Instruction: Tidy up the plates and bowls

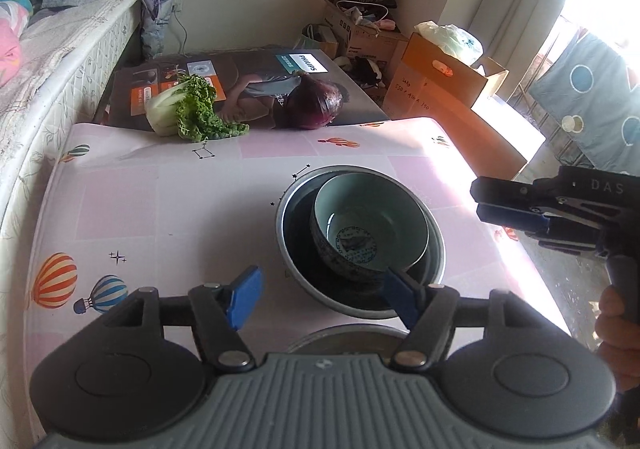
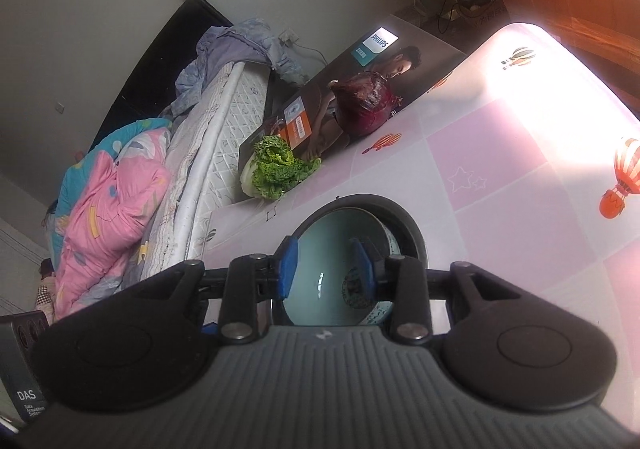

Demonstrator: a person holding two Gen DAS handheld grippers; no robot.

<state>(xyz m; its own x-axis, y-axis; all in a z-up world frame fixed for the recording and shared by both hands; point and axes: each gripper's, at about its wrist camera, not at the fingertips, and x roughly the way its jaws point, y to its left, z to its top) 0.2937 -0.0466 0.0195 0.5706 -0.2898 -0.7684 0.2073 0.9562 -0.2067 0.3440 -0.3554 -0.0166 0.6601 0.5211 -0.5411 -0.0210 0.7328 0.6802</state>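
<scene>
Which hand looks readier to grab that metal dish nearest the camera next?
Probably left. The left hand-held gripper hangs open just above the metal dish; the right hand-held gripper looks onto the blue bowl in the metal bowl.

Our left claw (image 1: 322,299) wears blue pads on black linkage arms with silver rivets and a ribbed grey body; our right claw (image 2: 326,269) matches, lettered "DAS" in white.

Pale celadon bowl (image 1: 370,223) with blue-patterned outside and centre medallion, dark grey metal bowl (image 1: 434,249), pink-and-white checked desk (image 1: 168,201) with striped balloons, blue-padded tongs (image 1: 320,299), green cabbage (image 1: 192,109), purple onion (image 1: 316,105)
</scene>
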